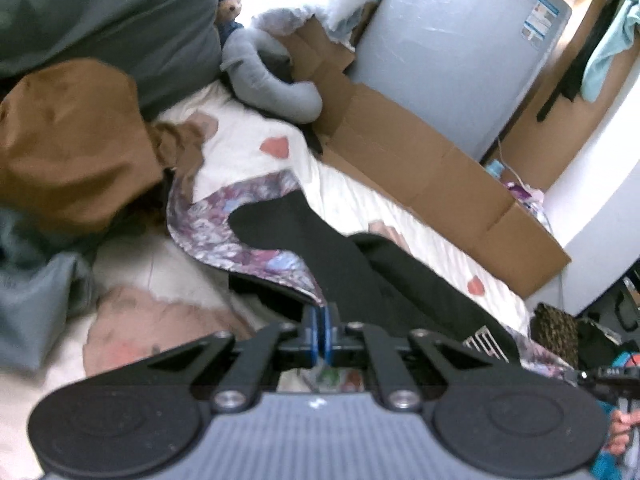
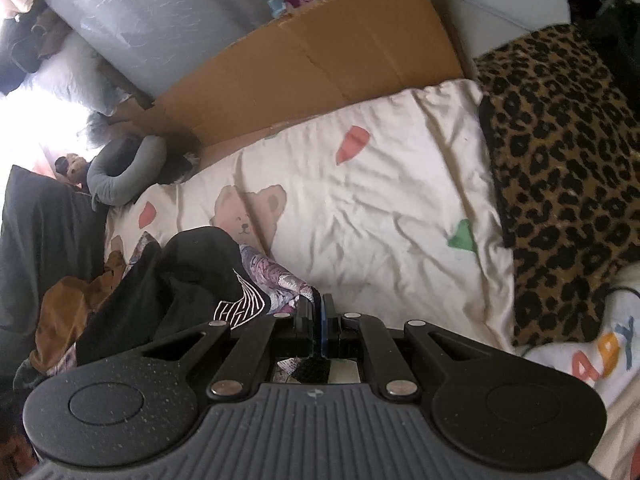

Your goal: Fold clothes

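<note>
Fingers, left gripper (image 1: 324,314): blue pads are pressed together on a corner of the floral-lined black garment (image 1: 280,216), at lower centre of the left wrist view.
Fingers, right gripper (image 2: 318,306): clenched on another floral edge of the same garment (image 2: 192,276), lower centre of the right wrist view.
Garment: draped between both grips, spread over the bear-print sheet (image 2: 360,208); a white line print is seen on the black cloth.
Brown cloth (image 1: 68,140): heaped at left.
Cardboard (image 1: 420,160): laid along the bed edge, right of centre.
Leopard-print blanket (image 2: 560,160): at right.
</note>
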Available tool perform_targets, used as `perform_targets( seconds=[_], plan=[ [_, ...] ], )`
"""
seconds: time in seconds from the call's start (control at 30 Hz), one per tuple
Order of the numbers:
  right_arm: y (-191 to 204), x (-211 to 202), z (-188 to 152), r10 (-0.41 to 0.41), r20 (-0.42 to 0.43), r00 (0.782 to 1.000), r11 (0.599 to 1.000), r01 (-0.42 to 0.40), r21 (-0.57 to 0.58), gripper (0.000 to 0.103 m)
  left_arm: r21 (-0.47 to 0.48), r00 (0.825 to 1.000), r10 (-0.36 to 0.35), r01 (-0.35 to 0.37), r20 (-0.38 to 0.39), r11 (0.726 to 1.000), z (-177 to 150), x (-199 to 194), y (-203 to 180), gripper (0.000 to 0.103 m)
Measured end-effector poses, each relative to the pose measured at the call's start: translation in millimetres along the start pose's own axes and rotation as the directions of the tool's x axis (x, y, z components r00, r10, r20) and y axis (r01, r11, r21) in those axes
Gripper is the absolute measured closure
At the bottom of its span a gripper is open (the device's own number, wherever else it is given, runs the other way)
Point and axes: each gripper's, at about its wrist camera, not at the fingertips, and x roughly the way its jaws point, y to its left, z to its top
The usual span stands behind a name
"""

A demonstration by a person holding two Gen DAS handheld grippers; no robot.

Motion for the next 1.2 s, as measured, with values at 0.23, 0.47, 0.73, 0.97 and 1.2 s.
perform_targets(
  seconds=[0.23,0.47,0.73,0.97,1.2],
  plan=[
    [-11,-20,-17,-0.012,-0.034,0.999,1.000,0.013,0.014,0.102,-0.016,0.996,0.010,-0.011,-0.084,1.000,-36,-30,11,0.100],
    [-31,-37,-44,-0.034,-0.074,0.997,0.997,0.038,0.061,0.102,-0.022,0.984,0.038,-0.043,-0.171,0.999,-68,-44,27,0.100],
    [-46,-45,-75,-0.078,-0.113,0.990,0.991,0.090,0.100,0.102,-0.020,0.965,0.078,-0.086,-0.252,0.996,-96,-54,43,0.101],
    [-71,-62,-90,-0.103,-0.087,0.991,0.975,0.118,0.189,0.098,-0.021,0.920,0.167,-0.186,-0.354,0.982,-94,-59,65,0.087],
    [-74,-66,-86,-0.086,-0.064,0.994,0.975,0.097,0.200,0.082,0.015,0.933,0.200,-0.205,-0.300,0.979,-64,-56,69,0.070]
  ],
)
